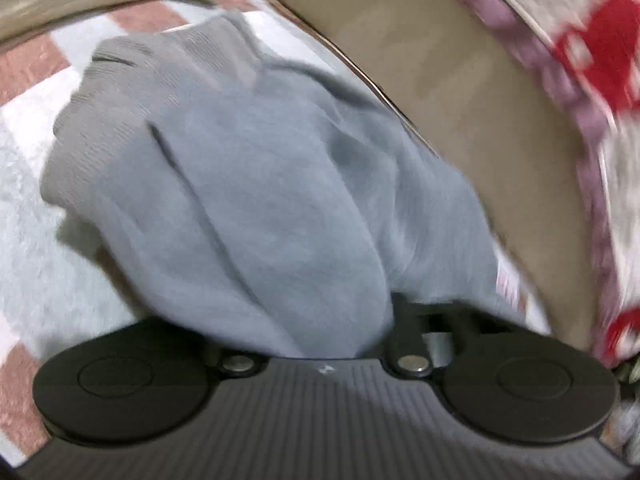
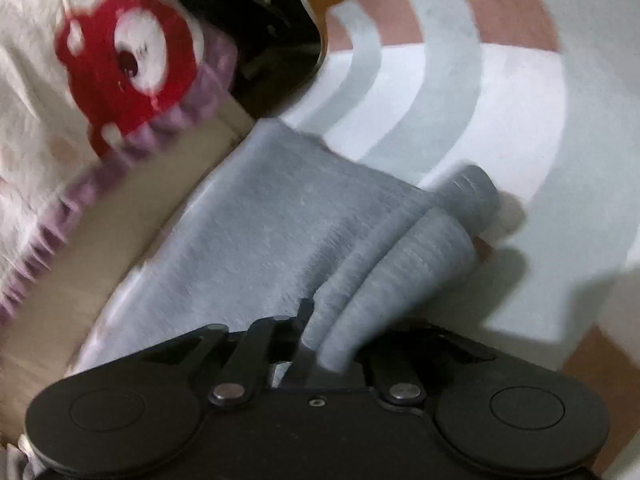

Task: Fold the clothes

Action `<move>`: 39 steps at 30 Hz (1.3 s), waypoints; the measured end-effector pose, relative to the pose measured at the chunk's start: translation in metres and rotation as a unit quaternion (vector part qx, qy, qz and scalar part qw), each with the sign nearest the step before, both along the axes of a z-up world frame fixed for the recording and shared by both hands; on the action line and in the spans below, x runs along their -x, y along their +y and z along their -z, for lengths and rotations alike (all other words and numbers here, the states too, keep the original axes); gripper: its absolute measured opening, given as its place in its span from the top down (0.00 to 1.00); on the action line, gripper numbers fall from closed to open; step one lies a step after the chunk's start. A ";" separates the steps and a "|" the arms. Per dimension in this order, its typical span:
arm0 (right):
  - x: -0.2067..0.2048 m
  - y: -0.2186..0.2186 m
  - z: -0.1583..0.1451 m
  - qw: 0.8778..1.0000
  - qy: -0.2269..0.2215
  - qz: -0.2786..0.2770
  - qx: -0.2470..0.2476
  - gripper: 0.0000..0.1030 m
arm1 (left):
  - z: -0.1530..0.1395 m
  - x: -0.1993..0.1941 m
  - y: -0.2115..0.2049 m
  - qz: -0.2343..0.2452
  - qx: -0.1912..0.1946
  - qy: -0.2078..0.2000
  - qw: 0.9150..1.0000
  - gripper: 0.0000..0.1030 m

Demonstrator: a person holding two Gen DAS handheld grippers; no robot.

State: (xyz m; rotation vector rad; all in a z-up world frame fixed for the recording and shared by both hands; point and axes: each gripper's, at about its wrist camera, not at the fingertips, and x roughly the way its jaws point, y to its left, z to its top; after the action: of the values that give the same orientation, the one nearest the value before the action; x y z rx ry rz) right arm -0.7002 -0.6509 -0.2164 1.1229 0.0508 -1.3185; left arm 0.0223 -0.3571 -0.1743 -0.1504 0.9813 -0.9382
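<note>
A grey knitted garment [image 1: 248, 184] with ribbed cuffs hangs bunched in front of both cameras. In the left wrist view it drapes over my left gripper [image 1: 324, 344] and hides the fingertips; the jaws stand pinched on the fabric. The same grey garment [image 2: 288, 232] fills the right wrist view, and a fold of it runs down into my right gripper [image 2: 328, 344], which is shut on it. A ribbed cuff [image 2: 472, 196] sticks out to the right. Both views are motion-blurred.
Below lies a rug with white, pale grey and pink shapes [image 2: 500, 92]. A beige wooden edge [image 1: 460, 92] runs beside it. A white bedcover with red print and a purple frill [image 2: 116, 60] lies on that side. Dark objects [image 2: 260, 20] sit at the top.
</note>
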 end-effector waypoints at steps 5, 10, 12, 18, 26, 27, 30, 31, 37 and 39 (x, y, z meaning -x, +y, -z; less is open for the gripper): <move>-0.010 -0.014 -0.058 0.999 0.019 -0.015 0.049 0.94 | -0.052 -0.010 0.014 -0.011 0.029 -0.061 0.998 0.91; 0.006 0.014 -0.118 0.996 -0.018 -0.024 0.085 0.96 | -0.103 -0.020 0.027 -0.021 0.057 -0.120 0.991 0.92; 0.013 0.018 -0.124 0.997 -0.027 -0.030 0.071 0.96 | -0.114 -0.024 0.030 -0.011 0.045 -0.131 0.990 0.92; -0.016 -0.019 -0.133 0.998 -0.011 -0.056 0.026 0.96 | -0.121 -0.045 -0.010 0.020 0.023 -0.125 0.992 0.92; -0.034 -0.040 -0.190 0.984 0.022 -0.061 0.167 0.96 | -0.145 -0.074 -0.012 0.003 0.138 -0.107 0.985 0.91; -0.031 -0.029 -0.190 0.980 0.029 -0.062 0.188 0.96 | -0.143 -0.071 -0.001 0.005 0.164 -0.119 0.979 0.91; -0.019 0.004 -0.170 0.972 0.045 -0.067 0.219 0.97 | -0.120 -0.058 0.020 0.005 0.177 -0.129 0.976 0.89; -0.016 0.011 -0.157 0.973 0.054 -0.069 0.212 0.97 | -0.110 -0.053 0.024 0.006 0.168 -0.126 0.978 0.89; -0.007 0.026 -0.038 0.984 0.152 -0.070 0.054 0.89 | -0.004 -0.043 0.017 0.002 -0.001 -0.034 0.999 0.89; 0.002 0.023 0.004 0.987 0.151 -0.055 -0.012 0.85 | 0.023 -0.044 0.011 0.006 -0.025 -0.029 0.999 0.88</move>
State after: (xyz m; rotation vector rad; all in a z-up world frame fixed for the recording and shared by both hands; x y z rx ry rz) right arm -0.7020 -0.6281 -0.2207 0.9191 0.3476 -1.3813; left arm 0.0659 -0.3462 -0.1969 -0.0759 0.9528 -0.9235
